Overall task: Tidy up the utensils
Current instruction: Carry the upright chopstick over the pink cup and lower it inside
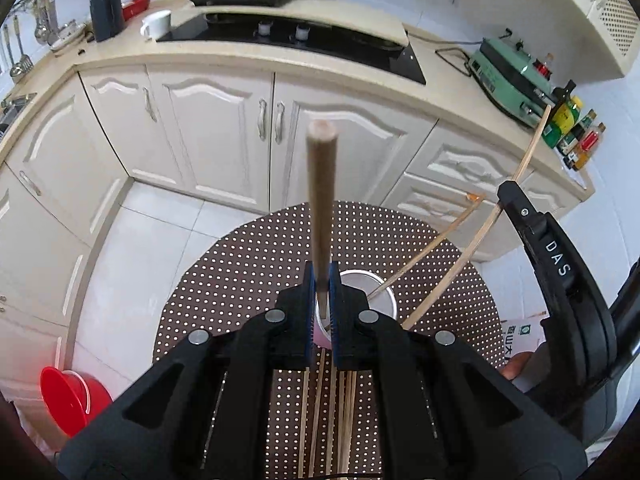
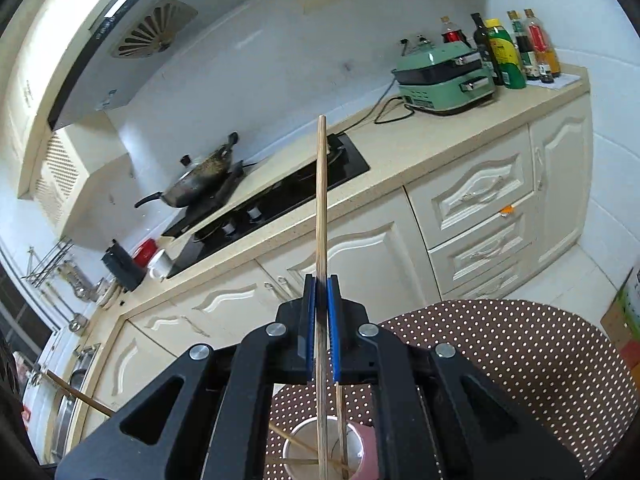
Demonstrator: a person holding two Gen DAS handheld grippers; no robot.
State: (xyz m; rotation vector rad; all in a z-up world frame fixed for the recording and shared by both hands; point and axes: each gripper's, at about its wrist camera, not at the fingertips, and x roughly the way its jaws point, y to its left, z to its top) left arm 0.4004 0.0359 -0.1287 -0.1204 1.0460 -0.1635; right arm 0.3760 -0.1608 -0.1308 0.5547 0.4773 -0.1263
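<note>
Both grippers are clamped on chopsticks above the cup (image 1: pixel 370 292) on the dotted tabletop (image 1: pixel 240 280) — the left gripper (image 1: pixel 322 300) on a dark chopstick (image 1: pixel 320 200), the right gripper (image 2: pixel 320 312) on a pale chopstick (image 2: pixel 321 200). Best to centre each lower tip inside the rim before releasing — one at a time.

Round table (image 1: pixel 248 280) covered in brown cloth with white dots, pink-and-white cup (image 2: pixel 370 454) standing on it with chopsticks inside, several loose light wooden chopsticks (image 1: pixel 320 412) lying side by side on the cloth near the cup
</note>
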